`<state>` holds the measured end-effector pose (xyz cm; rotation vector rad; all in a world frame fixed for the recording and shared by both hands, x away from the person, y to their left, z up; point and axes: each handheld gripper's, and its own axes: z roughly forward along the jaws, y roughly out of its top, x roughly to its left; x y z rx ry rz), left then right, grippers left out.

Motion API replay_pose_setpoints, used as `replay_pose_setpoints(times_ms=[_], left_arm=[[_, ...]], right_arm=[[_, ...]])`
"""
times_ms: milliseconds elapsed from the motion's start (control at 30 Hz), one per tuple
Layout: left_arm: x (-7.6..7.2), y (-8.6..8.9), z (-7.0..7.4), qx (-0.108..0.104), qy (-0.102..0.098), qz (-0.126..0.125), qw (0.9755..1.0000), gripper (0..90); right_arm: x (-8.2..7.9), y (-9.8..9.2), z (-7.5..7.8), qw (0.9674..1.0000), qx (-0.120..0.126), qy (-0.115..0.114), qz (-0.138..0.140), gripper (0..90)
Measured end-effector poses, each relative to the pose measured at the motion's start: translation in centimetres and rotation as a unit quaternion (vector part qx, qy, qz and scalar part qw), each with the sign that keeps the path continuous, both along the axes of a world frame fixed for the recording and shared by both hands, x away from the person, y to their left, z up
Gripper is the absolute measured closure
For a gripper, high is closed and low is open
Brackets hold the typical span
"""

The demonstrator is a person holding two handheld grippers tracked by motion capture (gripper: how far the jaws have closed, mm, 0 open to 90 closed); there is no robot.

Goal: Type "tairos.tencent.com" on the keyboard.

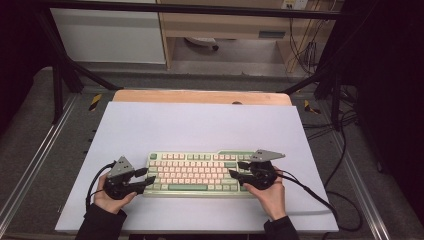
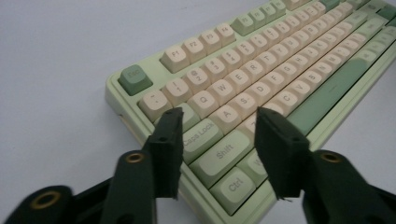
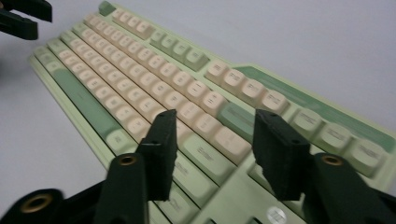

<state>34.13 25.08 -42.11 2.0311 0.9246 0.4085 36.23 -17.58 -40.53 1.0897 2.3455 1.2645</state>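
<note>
With both the left gripper (image 1: 145, 178) and right gripper (image 1: 238, 169) parted and holding nothing, seat 2 jaws squarely on the keyboard (image 1: 195, 173) ends, left and right, before lifting.

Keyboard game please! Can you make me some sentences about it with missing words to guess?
1. The keyboard lies on a ____ mat.
2. The key in its far left corner, the Esc key, is coloured ____.
3. The left gripper points at the end of the keyboard with the ____ Lock key.
4. The jaws of the right gripper stand ____, with nothing held between them.

Missing words: white; green; Caps; open
</note>
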Motion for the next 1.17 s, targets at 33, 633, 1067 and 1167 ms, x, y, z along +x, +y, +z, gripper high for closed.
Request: replay_pose_setpoints(times_ms=[33,633,1067,1167], left_arm=[[0.0,0.2,0.0,0.001,0.001,0.002,1.0,45.3],[-0.7,2.1,-1.2,0.016,0.014,-0.01,0.9997,10.7],[-0.7,2.4,-1.5,0.015,0.018,-0.013,0.9996,8.3],[-0.7,2.4,-1.5,0.014,0.018,-0.013,0.9996,8.5]], right_arm=[[-0.1,-0.5,0.0,1.0,-0.003,0.001,-0.002,41.3],[-1.2,-7.4,-2.7,0.9989,0.001,0.032,-0.034,4.4],[-2.2,-8.7,-3.5,0.9988,-0.003,0.029,-0.039,0.8],[-2.2,-8.7,-3.5,0.9989,-0.001,0.03,-0.037,0.5]])
